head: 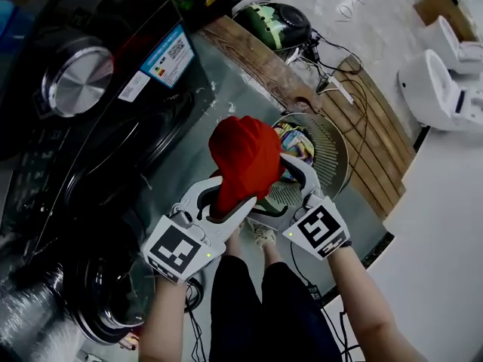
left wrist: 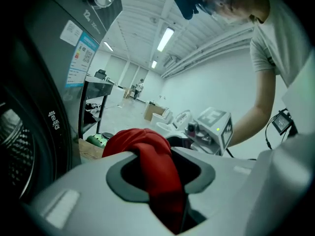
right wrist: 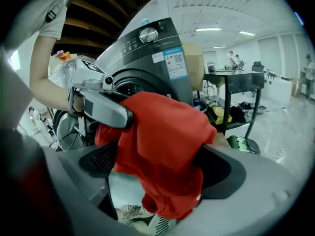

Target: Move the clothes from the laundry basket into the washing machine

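Observation:
Both grippers meet at a red garment that is bunched up and held above the round laundry basket. My left gripper is shut on the garment's lower part, and in the left gripper view the cloth is pinched between the closed jaws. My right gripper is at the garment's right side. In the right gripper view its jaws stand apart, with the garment draped through the gap and floor showing beside it. Colourful clothes remain in the basket. The dark washing machine is at the left.
The washer's round door hangs open at lower left, near the person's legs. A wooden pallet and cables lie behind the basket. A black shelf rack stands beside the machine. White fixtures sit at the far right.

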The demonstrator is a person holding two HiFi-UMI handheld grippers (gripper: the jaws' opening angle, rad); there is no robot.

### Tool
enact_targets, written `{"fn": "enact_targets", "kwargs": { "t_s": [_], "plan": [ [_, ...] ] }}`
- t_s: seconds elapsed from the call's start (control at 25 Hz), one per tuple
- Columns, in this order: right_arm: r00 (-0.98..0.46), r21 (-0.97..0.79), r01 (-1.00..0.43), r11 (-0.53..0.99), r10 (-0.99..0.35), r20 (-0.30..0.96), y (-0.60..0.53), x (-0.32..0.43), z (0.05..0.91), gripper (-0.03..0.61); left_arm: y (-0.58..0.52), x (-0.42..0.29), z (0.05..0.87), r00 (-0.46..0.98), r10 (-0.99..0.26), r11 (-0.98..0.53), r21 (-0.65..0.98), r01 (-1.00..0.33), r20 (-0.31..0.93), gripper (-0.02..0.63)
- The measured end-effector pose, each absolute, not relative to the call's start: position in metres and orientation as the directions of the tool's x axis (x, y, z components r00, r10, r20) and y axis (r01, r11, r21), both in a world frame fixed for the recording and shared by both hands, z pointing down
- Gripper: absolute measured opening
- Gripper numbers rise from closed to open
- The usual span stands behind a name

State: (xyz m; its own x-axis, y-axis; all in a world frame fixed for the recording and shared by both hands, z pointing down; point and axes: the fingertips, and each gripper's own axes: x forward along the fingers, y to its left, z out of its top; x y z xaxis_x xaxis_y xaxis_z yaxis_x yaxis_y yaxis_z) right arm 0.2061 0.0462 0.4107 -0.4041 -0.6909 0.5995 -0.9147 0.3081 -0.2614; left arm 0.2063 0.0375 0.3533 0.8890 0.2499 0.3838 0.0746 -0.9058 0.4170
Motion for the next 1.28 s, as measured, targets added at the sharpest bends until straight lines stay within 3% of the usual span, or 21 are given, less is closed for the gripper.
{"fn": "enact_targets", "kwargs": {
  "t_s": [0.2,0.32,0.4,0.64,0.84,1.0,1.16,1.28],
  "plan": [
    [-0.448,-0.244,-0.893,0.379,-0.688,0.571,0.041,0.179,0.410,0.416,0.039,0.188,0.343,0.927,0.129,-0.917,0.398,-0.024,0.352,0.138],
    [-0.469,-0.217,-0.878,0.426,-0.680,0.564,0.037,0.162,0.403,0.242,0.027,0.170,0.340,0.937,-0.012,-0.904,0.396,-0.159,0.349,0.138],
    [-0.466,-0.191,-0.876,0.442,-0.677,0.571,0.035,0.151,0.399,0.163,0.020,0.154,0.342,0.926,-0.119,-0.862,0.426,-0.275,0.358,0.147],
    [-0.496,-0.150,-0.849,0.507,-0.665,0.558,0.021,0.114,0.393,0.135,0.001,0.095,0.352,0.830,-0.396,-0.693,0.466,-0.551,0.392,0.257],
    [-0.520,-0.132,-0.831,0.540,-0.669,0.531,0.001,0.074,0.408,0.132,-0.009,0.044,0.366,0.750,-0.538,-0.595,0.457,-0.662,0.386,0.267],
    [-0.467,-0.119,-0.868,0.482,-0.709,0.529,-0.028,0.051,0.439,0.130,-0.026,-0.013,0.387,0.633,-0.687,-0.488,0.419,-0.766,0.357,0.267],
    [-0.430,-0.115,-0.894,0.433,-0.756,0.493,-0.067,0.037,0.460,0.127,-0.027,-0.045,0.419,0.582,-0.723,-0.439,0.403,-0.803,0.372,0.264],
    [-0.422,-0.080,-0.895,0.439,-0.776,0.469,-0.101,0.020,0.470,0.126,-0.028,-0.058,0.441,0.565,-0.732,-0.407,0.420,-0.811,0.381,0.216]
  ]
}}
